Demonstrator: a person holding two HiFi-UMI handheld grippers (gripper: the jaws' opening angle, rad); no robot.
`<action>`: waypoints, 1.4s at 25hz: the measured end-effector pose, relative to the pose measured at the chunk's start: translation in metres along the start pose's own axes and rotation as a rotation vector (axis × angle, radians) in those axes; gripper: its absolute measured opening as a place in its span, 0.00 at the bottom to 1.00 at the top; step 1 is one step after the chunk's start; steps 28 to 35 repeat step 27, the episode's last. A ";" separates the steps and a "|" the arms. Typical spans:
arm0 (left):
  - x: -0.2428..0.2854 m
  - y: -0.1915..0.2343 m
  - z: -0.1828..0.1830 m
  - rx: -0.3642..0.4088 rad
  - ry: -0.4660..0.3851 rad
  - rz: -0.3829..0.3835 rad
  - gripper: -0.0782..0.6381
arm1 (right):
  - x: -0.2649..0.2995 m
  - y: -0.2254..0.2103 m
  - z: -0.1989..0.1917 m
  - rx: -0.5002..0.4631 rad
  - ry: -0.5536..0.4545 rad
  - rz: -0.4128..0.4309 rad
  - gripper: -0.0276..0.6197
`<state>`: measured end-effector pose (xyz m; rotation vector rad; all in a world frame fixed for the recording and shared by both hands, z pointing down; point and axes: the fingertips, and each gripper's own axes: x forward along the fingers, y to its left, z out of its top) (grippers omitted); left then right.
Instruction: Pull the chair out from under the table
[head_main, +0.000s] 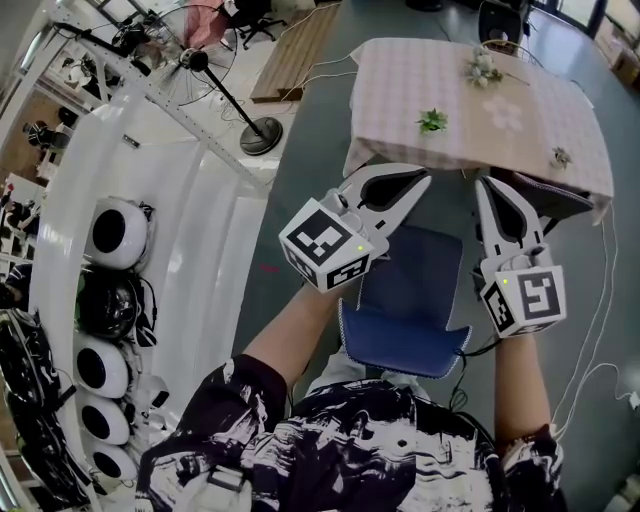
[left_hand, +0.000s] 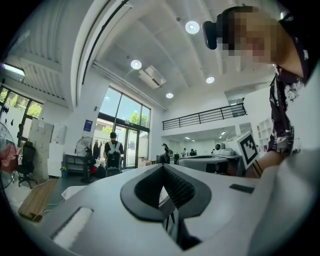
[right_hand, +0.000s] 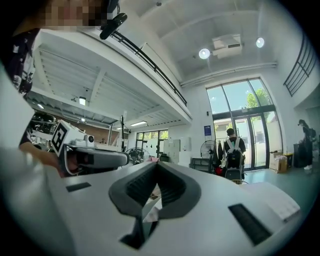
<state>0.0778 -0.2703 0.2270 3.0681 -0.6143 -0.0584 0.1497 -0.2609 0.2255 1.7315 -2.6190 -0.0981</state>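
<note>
The chair (head_main: 410, 300), dark with a blue cushion trimmed in white, stands just in front of me, its far end at the edge of the table (head_main: 470, 110) with the pink checked cloth. Both grippers hover level over the seat, pointing toward the table. My left gripper (head_main: 426, 179) is shut with nothing between its jaws, its tip near the hanging cloth. My right gripper (head_main: 485, 183) is likewise shut and holds nothing. In the left gripper view the left gripper (left_hand: 162, 167) shows its pads pressed together, and in the right gripper view so does the right gripper (right_hand: 156, 165).
A small green plant (head_main: 432, 122) and dried flowers (head_main: 484, 70) lie on the cloth. A standing fan (head_main: 215, 80) and a white rack (head_main: 170, 250) with round devices fill the left. Cables (head_main: 600, 330) trail on the floor at right. A person with a backpack (left_hand: 114, 152) stands far off.
</note>
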 end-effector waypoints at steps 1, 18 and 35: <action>0.000 0.002 0.000 -0.004 0.000 0.002 0.11 | 0.000 0.000 -0.001 0.001 0.001 -0.002 0.05; 0.004 0.003 -0.008 -0.002 0.016 0.018 0.11 | -0.002 -0.001 -0.003 -0.013 0.004 -0.013 0.05; 0.002 0.002 -0.003 -0.001 0.009 0.020 0.11 | -0.003 0.001 0.000 -0.021 0.004 -0.009 0.05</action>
